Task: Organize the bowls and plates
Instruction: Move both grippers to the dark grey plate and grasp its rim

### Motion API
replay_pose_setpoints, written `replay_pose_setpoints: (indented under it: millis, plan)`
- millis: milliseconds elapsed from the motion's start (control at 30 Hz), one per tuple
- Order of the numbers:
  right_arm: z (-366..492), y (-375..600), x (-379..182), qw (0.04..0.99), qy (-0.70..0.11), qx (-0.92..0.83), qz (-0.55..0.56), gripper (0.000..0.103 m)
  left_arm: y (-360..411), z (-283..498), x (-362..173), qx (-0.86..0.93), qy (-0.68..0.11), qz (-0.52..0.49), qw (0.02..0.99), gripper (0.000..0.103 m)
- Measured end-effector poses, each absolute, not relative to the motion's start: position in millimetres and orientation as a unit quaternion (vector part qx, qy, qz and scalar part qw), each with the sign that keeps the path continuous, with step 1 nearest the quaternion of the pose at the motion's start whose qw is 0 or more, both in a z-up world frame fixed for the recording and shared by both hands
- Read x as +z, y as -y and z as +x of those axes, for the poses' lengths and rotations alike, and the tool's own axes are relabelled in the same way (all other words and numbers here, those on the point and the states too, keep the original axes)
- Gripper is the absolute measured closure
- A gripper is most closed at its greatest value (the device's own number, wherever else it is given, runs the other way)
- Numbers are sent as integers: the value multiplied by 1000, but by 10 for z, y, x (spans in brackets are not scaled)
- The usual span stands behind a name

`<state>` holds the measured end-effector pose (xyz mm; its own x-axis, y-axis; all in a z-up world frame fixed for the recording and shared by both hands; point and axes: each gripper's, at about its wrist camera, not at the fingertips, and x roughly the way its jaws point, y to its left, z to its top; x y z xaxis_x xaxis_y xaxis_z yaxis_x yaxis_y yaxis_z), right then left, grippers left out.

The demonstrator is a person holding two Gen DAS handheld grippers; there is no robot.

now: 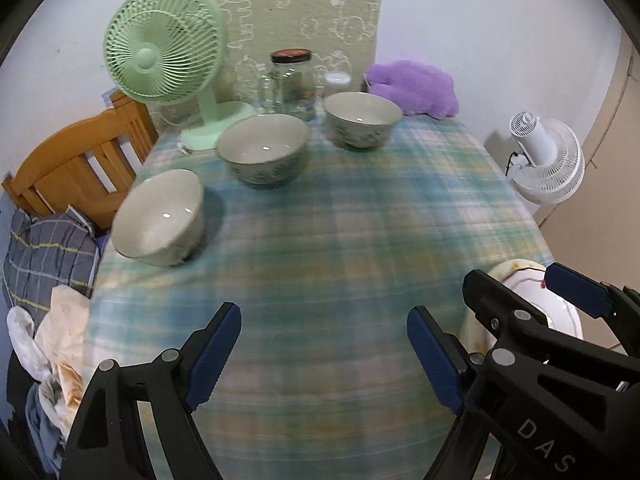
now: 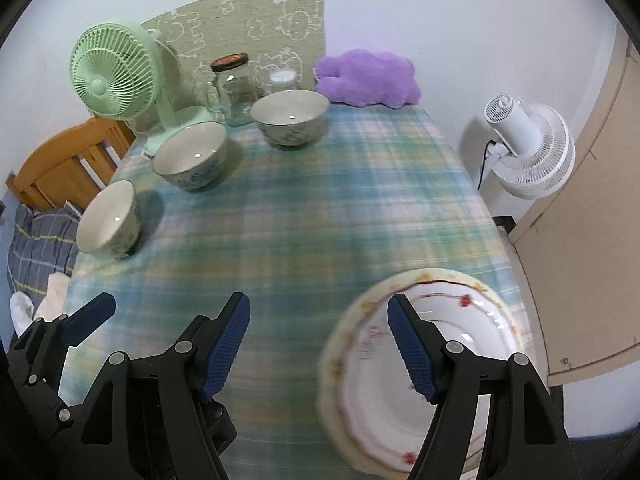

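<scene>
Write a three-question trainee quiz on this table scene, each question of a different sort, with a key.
1. How many bowls stand on the checked tablecloth?
2. True or false: the right claw grips the plates.
3. Which stands nearest the green fan: A) the middle bowl, B) the purple cushion, C) the white fan?

Key:
1. Three: the near bowl, the middle bowl and the far bowl.
2. False: its jaws are open, one finger over the plates, nothing between them.
3. A.
</scene>
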<state>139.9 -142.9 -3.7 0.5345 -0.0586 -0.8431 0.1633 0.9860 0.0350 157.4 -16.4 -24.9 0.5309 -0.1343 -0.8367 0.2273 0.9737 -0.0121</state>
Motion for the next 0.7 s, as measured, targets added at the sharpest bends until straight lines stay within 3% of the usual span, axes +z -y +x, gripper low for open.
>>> replay_pose_setpoints:
  millis: [700]
  plan:
    - [2101,-126,222,897,-433,-74,56,28,-1293,2428,-45,-67,-439,27,896,24]
